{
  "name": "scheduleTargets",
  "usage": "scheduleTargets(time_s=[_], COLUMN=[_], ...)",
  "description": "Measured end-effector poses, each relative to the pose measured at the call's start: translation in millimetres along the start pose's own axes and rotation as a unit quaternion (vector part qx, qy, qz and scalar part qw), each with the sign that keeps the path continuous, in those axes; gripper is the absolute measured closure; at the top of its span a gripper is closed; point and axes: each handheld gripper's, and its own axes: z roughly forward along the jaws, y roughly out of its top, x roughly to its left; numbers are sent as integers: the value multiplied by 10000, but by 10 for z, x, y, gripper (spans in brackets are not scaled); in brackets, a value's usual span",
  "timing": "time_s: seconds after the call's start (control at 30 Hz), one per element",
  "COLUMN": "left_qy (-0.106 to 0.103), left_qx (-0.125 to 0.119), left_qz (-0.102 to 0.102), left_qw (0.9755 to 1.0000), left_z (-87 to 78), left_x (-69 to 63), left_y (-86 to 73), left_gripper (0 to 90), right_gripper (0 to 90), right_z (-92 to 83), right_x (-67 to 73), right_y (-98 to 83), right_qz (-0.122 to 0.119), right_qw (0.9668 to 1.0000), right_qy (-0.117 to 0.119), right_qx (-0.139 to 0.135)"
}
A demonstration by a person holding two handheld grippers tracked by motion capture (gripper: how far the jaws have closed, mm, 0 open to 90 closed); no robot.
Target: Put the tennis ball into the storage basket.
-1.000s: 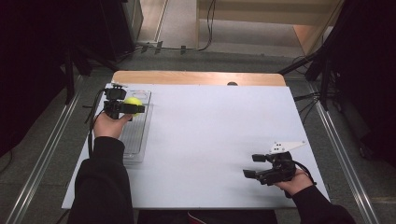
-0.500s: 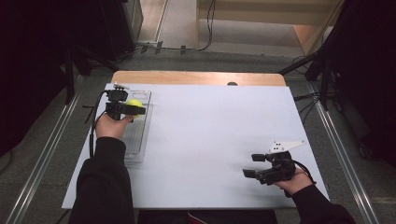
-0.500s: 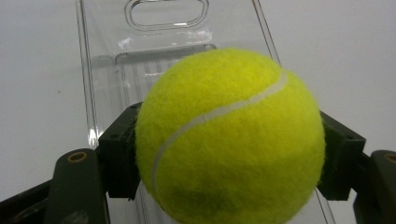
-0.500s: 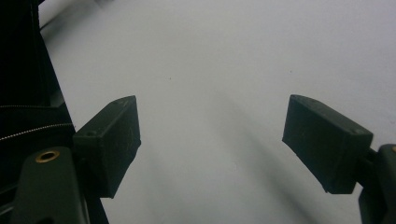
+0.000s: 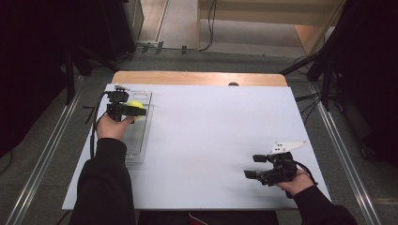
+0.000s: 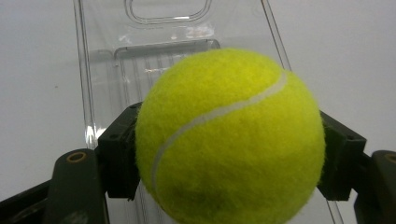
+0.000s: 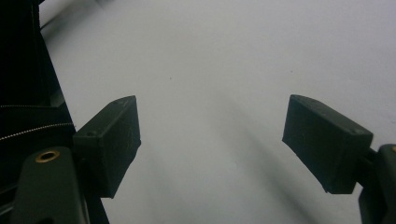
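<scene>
Left gripper [image 6: 229, 154] is pinching the tennis ball [image 6: 231, 135]: both pads press into the felt at its sides, the seam curving across the face toward the camera. Ball sits fully between the jaws, bulging out past them.

From the high view, left gripper [image 5: 137, 111] is at the far-left part of the table, its jaws pointing toward the table's middle, with the ball [image 5: 135, 106] showing as a yellow spot at the tips. Directly under and behind it is the clear plastic tray [image 5: 136, 140], a long narrow one whose long axis runs away from the person. In the left gripper view the tray [image 6: 98, 84] shows its ribbed floor and a handle cutout at the far end; the ball is above the tray floor, can't tell whether it touches. So any set-down is basically straight down, no sideways travel needed. Likely risk: ball rolls along the ribs once released.

Left hand [image 5: 111, 126] grips from below and behind, forearm in a dark sleeve running straight up the left edge, wrist roughly level.

Right gripper [image 7: 210, 135] has its jaws spread wide, nothing between them, just bare white table [image 7: 224, 56] ahead. In the high view the right gripper [image 5: 251, 174] sits near the front-right corner, well apart from ball and tray, pointing left. Left hand is clearly the one on the job.
</scene>
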Motion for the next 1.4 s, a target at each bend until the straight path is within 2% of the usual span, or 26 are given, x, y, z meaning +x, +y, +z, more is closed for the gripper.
scheduleTargets(time_s=[0.37, 0.43, 0.57, 0.9, 1.4], left_qy=[-11, -113, -252, -373, -524], left_qx=[45, 27, -149, -316, -407], left_qz=[15, -13, -126, -127, 120], left_qw=[10000, 9999, 9995, 9987, 9977], left_z=[13, 5, -58, -196, -440], left_x=[12, 20, 34, 11, -121], left_y=[-1, 3, 21, 61, 148], left_gripper=[259, 242, 187, 176, 175], right_gripper=[171, 171, 171, 171, 171], right_z=[-4, -3, 0, 0, -4], right_x=[-1, -1, -2, -2, -3], right_y=[-2, -1, -1, -1, -2], right_qz=[16, 20, 10, 13, 18], right_qw=[10000, 10000, 10000, 10000, 10000], right_qy=[-4, -2, -1, -3, -3], right_qx=[1, -1, 4, 2, 7])
